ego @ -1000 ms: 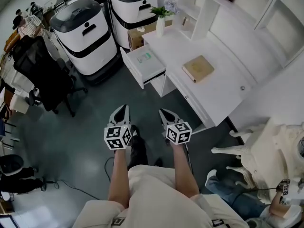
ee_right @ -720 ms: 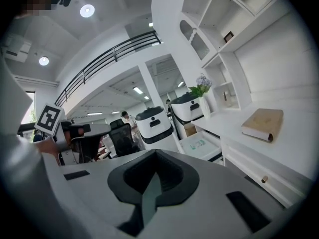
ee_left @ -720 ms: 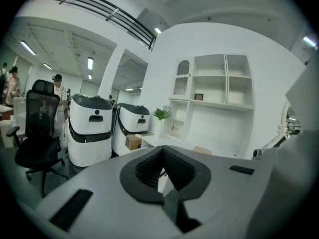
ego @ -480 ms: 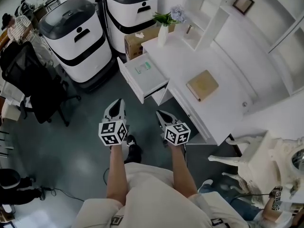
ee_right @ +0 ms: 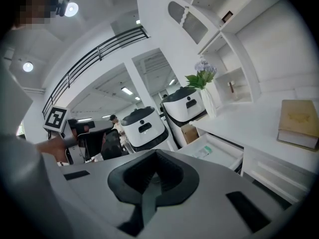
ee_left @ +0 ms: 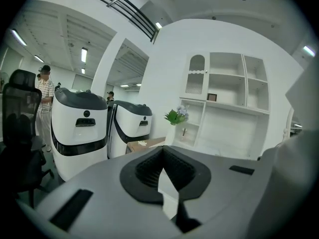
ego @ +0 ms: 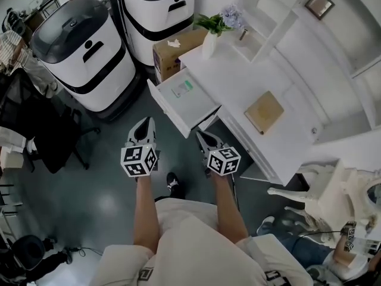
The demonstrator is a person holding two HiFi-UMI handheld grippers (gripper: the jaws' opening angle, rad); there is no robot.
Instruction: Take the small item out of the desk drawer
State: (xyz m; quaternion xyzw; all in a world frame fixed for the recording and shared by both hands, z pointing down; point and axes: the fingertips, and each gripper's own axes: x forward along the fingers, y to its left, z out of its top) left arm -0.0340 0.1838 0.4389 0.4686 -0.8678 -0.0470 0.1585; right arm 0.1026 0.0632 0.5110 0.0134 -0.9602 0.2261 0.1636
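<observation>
The white desk (ego: 238, 79) has its left drawer (ego: 199, 105) pulled open. Inside lies a small white and green item (ego: 183, 89), also seen in the right gripper view as the item (ee_right: 203, 152) in the drawer (ee_right: 224, 159). My left gripper (ego: 144, 121) hangs over the dark floor, just short of the drawer's front and to its left, shut and empty. My right gripper (ego: 201, 136) is level with it below the drawer's front corner, also shut with nothing in it. In their own views the left gripper (ee_left: 162, 151) and right gripper (ee_right: 156, 154) show their jaws pressed together.
Two white and black bin-shaped machines (ego: 80, 46) (ego: 156, 11) stand left of the desk, with a cardboard box (ego: 172, 47) between them and it. On the desk are a vase of flowers (ego: 209, 37) and a tan book (ego: 265, 112). A white chair (ego: 315, 195) is right, a black office chair (ego: 36, 130) left.
The desk and its open drawer have drawn nearer to both grippers as the person stepped forward. Both grippers stayed shut and side by side.
</observation>
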